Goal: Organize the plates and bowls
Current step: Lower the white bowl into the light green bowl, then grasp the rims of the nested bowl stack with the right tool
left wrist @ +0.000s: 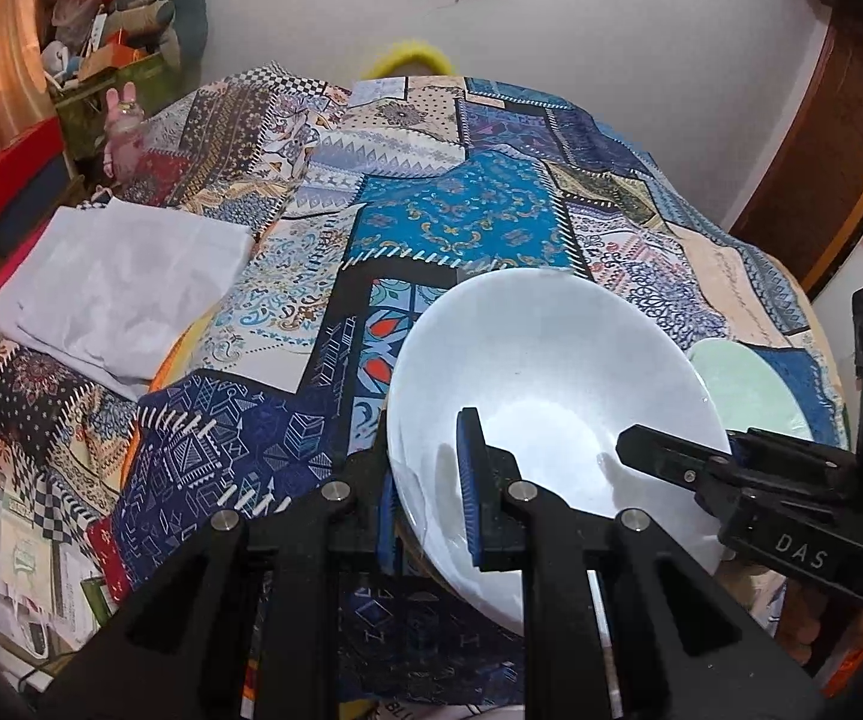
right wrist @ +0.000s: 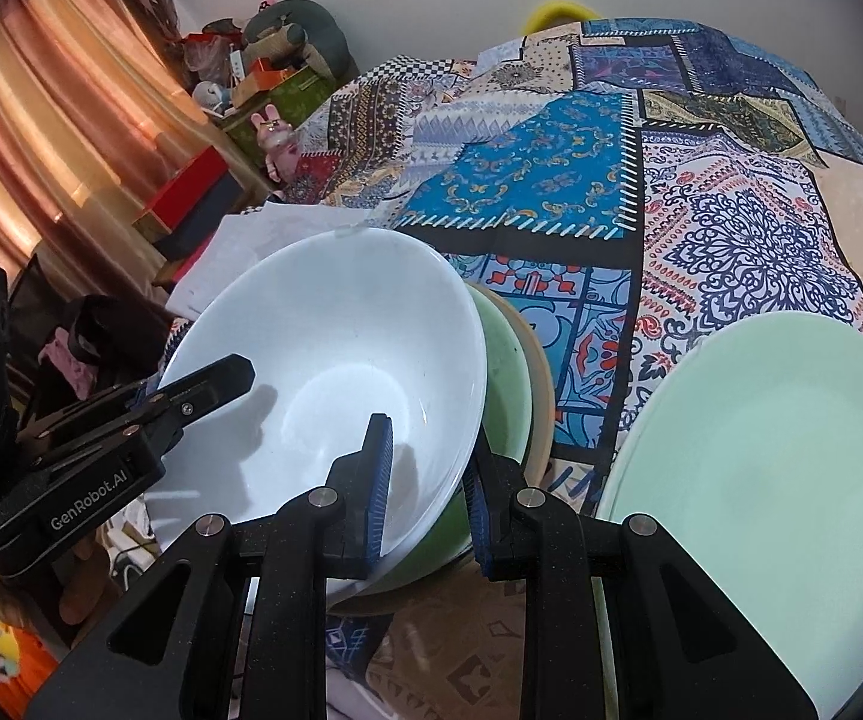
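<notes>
Right now the white bowl (right wrist: 323, 372) is tipped up above the green bowl (right wrist: 506, 372), with the left claw (left wrist: 431, 498) pinching its left rim and the right claw (right wrist: 428, 504) pinching its right rim, near the green plate (right wrist: 779, 468).

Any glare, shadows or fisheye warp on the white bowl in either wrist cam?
Left wrist: soft sheen on the white bowl's floor, faint finger shadows, dark vignette corners. Right wrist: the bowl shows a brighter reflective patch and sharper shadows from the fingers; the curtain glows orange and bows at the edge.
</notes>
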The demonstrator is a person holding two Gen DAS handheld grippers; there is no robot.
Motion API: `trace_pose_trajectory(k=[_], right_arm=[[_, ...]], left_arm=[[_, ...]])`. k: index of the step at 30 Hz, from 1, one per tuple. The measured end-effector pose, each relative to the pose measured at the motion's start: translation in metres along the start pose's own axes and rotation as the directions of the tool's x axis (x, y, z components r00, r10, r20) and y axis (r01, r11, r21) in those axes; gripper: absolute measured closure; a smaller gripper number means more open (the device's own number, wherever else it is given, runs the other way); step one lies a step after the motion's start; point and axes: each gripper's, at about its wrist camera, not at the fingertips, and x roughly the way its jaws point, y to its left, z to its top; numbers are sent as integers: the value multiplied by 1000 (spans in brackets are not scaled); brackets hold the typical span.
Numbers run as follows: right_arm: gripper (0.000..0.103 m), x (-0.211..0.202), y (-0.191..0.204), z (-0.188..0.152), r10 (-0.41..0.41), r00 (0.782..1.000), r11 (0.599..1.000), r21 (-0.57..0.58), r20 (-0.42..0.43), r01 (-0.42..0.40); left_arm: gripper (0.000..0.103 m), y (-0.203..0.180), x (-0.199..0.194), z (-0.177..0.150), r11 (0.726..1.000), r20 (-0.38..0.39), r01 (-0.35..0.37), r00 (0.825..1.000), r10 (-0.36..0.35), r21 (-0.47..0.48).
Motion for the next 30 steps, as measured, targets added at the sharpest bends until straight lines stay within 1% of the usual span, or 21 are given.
trace_pose_trajectory(k=[5, 9, 12, 18, 25, 27, 28, 30], right_arm=[[81, -2, -1, 2, -45, 999, 999, -16, 28, 45], [80, -2, -2, 3, -42, 999, 999, -18, 31, 42], [80, -2, 2, 2, -60, 998, 997, -48, 36, 61], [80, -4, 5, 3, -87, 996, 993, -80, 34, 89], [78, -9, 8, 5, -119, 992, 988, -97, 39, 122], [67, -12, 13, 6, -135, 989, 983, -120, 55, 141], [65, -15, 17, 7, -148, 986, 978, -135, 79, 158], [55, -24, 25, 9, -166, 977, 967, -173, 131, 188]], left_arm=[[86, -1, 6, -1, 999, 10, -42, 999, 42, 21], [86, -2, 13, -2, 998, -7, -52, 999, 52, 29], [86, -3, 13, -3, 998, -1, -58, 998, 58, 35], [86, -3, 12, -4, 998, -6, -56, 998, 56, 31], [85, -2, 3, -5, 999, 0, -35, 999, 35, 8], [85, 0, -1, -4, 1000, 4, -25, 1000, 25, 0], [85, 1, -3, -4, 1000, 6, -15, 1000, 15, -3], [85, 1, -6, -3, 1000, 11, -3, 1000, 3, -8]])
